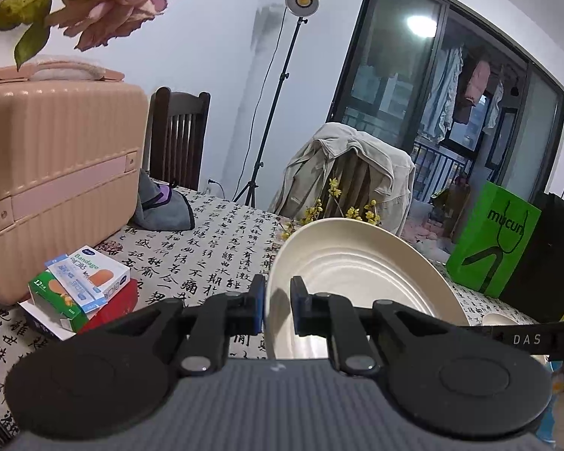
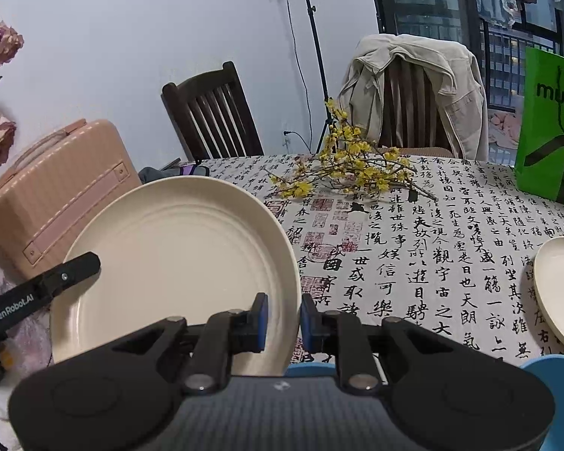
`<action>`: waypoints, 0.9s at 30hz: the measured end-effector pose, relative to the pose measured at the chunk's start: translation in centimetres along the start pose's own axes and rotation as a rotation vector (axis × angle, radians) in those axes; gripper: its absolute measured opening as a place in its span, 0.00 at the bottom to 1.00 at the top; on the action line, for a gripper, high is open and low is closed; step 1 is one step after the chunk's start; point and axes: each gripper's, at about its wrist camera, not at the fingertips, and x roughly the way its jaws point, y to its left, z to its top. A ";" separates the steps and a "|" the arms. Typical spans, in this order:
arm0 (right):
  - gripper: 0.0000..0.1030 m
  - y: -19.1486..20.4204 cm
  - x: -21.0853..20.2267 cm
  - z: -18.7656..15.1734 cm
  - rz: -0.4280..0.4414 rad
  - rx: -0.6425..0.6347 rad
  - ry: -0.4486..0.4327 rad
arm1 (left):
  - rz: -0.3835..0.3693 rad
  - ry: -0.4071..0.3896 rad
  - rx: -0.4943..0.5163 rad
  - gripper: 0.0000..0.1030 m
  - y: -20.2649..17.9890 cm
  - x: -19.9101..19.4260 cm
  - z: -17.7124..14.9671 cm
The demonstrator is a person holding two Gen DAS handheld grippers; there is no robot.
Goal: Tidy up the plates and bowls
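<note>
- White walls and a dark glass balcony door close off the room behind a table [image 2: 451, 263] covered with a cloth printed in black calligraphy.
- On that cloth, the right wrist view shows a pink suitcase [image 2: 56, 203] at the left edge, a sprig of yellow flowers [image 2: 349, 173] in the upper middle, and a green bag [image 2: 549, 131] at the upper right.
- A pale jacket [image 2: 413, 86] hangs over a chair at the far side of the table, and a second dark chair [image 2: 210, 112] stands to its left.
- Near the suitcase in the left wrist view lie some bandage boxes [image 1: 82, 285].
- The cream plate [image 2: 176, 259] fills the lower left centre of the right wrist view, tilted, with its hollow face turned up towards the camera and its far rim raised.
- The right gripper [image 2: 284, 323] is closed on the plate's near right rim, one blue pad on each side of the edge.
- The left gripper [image 1: 276, 306] is clamped on the plate's opposite rim; in the left wrist view the plate rises to the right from that grip, its face angled up and to the left.
- The left gripper's black finger also shows at the left edge of the right wrist view, lying across the plate's rim.
- A second cream plate [image 2: 560, 293] lies flat on the cloth at the right edge, well apart from the held one.
- Blue dishes [image 2: 556, 368] peek in at the lower right, mostly hidden.
</note>
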 end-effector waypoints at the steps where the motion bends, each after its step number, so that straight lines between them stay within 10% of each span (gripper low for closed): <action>1: 0.17 0.0 -0.2 -0.1 0.001 0.002 -0.002 | -0.001 -0.002 0.001 0.13 -0.1 -0.2 0.0; 27: 0.17 -1.9 -5.2 -2.4 0.008 0.028 -0.053 | -0.017 -0.017 0.038 0.13 -3.3 -3.3 -1.1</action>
